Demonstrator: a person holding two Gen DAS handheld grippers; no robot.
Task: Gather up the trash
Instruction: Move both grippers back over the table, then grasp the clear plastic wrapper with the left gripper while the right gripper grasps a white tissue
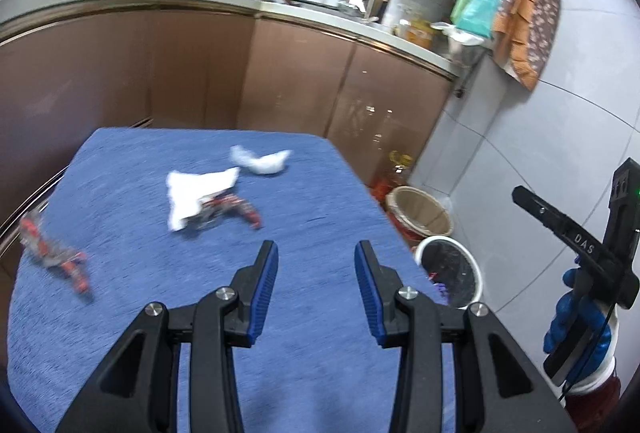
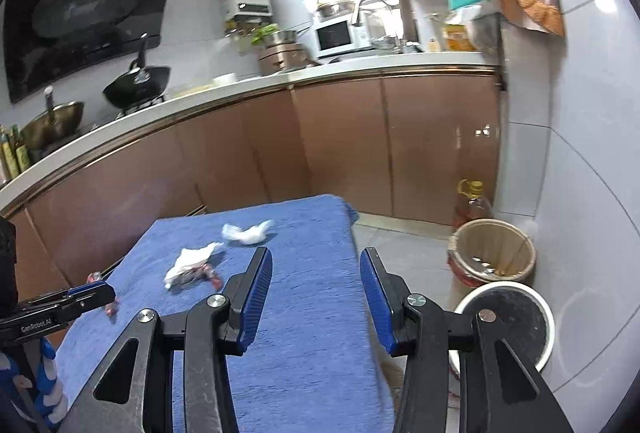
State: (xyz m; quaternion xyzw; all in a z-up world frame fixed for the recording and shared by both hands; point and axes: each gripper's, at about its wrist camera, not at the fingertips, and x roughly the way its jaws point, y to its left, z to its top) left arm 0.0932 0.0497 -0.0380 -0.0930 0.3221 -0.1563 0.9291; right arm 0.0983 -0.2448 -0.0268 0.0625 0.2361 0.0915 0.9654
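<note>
From my left gripper, bare blue cloth lies open ahead; a white tissue over a red wrapper blocks farther on. Right of the table, the white bin and a tan bin crowd the floor by the wall.

Brown kitchen cabinets, grey-tiled wall

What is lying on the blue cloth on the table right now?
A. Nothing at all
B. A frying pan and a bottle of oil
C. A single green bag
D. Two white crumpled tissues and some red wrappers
D: on the blue cloth lie a crumpled white tissue, a flatter white tissue partly over a red wrapper, and another red wrapper near the left edge.
</note>
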